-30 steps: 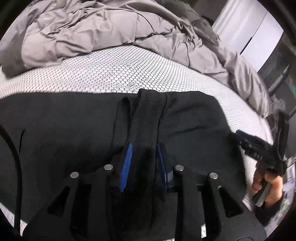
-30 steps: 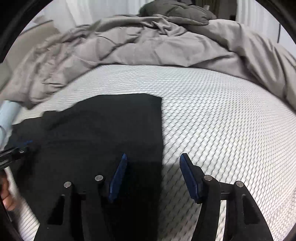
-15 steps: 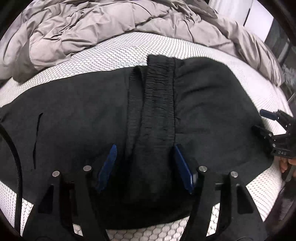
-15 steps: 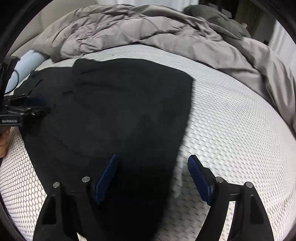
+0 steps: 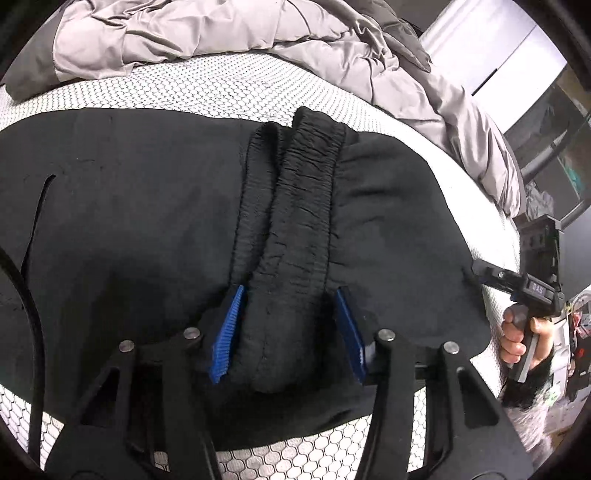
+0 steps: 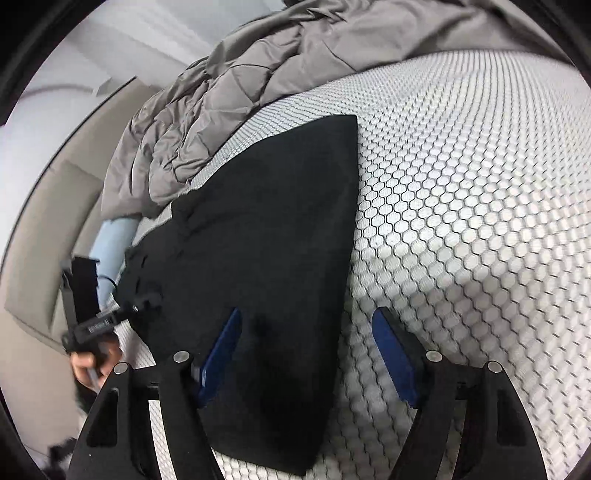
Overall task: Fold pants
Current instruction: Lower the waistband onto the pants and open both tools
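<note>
Black pants (image 5: pixel 155 229) of a matte, soft-looking cloth are spread flat on a bed, over a white mattress cover (image 5: pixel 229 88) quilted in a small honeycomb pattern. A crumpled grey duvet (image 5: pixel 207 33), smooth and faintly shiny, is heaped along the far edge of the mattress.

In the left wrist view, the gathered, ribbed waistband (image 5: pixel 299 221) is raised into a thick ridge that runs away from the camera. The left claw (image 5: pixel 286 328) is set astride the near end of this ridge, with a ribbed blue pad on each side. Its jaws are closing; the left pad lies against the cloth, while a narrow gap is seen at the right pad, so no firm grip can be confirmed. A slit-like pocket opening (image 5: pixel 37 221) is seen in the flat cloth to the left.

In the right wrist view, the folded end of the pants forms a smooth, straight-edged wedge. The right claw (image 6: pixel 306 354) is spread wide and closing, with one blue pad over the black cloth and the other over bare mattress cover; nothing is pinched.
</note>
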A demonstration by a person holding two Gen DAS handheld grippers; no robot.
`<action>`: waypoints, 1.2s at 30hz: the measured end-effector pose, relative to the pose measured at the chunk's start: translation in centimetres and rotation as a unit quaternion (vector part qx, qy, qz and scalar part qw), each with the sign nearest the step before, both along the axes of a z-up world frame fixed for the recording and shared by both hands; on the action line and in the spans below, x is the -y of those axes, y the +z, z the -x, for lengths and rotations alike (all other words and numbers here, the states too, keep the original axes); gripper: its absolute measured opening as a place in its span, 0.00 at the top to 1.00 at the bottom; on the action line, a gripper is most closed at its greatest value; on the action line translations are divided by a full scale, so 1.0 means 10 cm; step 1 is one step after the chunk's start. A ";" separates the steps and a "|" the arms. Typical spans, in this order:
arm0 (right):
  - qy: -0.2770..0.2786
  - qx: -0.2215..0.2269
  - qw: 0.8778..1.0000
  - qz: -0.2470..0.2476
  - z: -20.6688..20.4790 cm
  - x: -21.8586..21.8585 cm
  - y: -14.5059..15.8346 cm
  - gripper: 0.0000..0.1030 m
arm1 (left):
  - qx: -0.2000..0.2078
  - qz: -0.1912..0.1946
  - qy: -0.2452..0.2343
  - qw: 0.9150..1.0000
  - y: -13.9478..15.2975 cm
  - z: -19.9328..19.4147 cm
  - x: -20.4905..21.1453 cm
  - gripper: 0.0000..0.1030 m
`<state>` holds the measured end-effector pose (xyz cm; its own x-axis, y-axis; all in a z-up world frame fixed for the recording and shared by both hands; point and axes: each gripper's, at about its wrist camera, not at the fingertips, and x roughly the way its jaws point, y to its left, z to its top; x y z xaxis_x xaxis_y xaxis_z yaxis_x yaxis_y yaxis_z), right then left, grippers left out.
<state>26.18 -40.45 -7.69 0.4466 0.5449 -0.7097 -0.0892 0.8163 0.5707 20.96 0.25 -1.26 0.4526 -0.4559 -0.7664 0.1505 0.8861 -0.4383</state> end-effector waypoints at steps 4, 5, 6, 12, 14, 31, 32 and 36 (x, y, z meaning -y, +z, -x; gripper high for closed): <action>-0.006 0.001 0.999 -0.034 -0.14 -0.08 -0.04 0.74 | 0.007 -0.024 -0.001 1.000 -0.02 -0.06 0.06 0.60; -0.007 0.002 1.000 -0.020 -0.19 -0.13 -0.06 0.78 | 0.010 -0.029 -0.004 1.000 -0.02 -0.04 0.08 0.62; -0.001 0.015 1.000 -0.010 -0.17 -0.18 -0.04 0.85 | 0.013 -0.039 -0.010 0.999 -0.01 -0.02 0.10 0.62; -0.019 0.070 0.997 0.021 -0.17 -0.15 0.32 0.88 | 0.024 -0.076 -0.079 0.994 0.08 0.26 0.36 0.64; -0.025 0.047 0.995 0.086 -0.28 -0.23 0.22 0.82 | 0.037 -0.100 -0.093 0.990 0.08 0.33 0.46 0.63; 0.012 0.109 0.989 0.097 0.03 -0.46 0.53 0.54 | 0.006 0.035 0.037 0.999 -0.08 -0.01 -0.03 0.62; 0.031 0.108 0.988 0.102 0.05 -0.53 0.50 0.54 | 0.009 0.031 0.039 0.999 -0.10 -0.02 -0.01 0.62; 0.082 0.079 0.985 0.131 0.01 -0.83 0.28 0.54 | 0.012 0.037 0.054 0.998 -0.13 -0.05 0.04 0.60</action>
<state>26.06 -32.13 -4.87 0.4850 0.4257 -0.7639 -0.3025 0.9013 0.3102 21.47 -0.11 -2.58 0.5198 -0.4590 -0.7205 0.0676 0.8628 -0.5010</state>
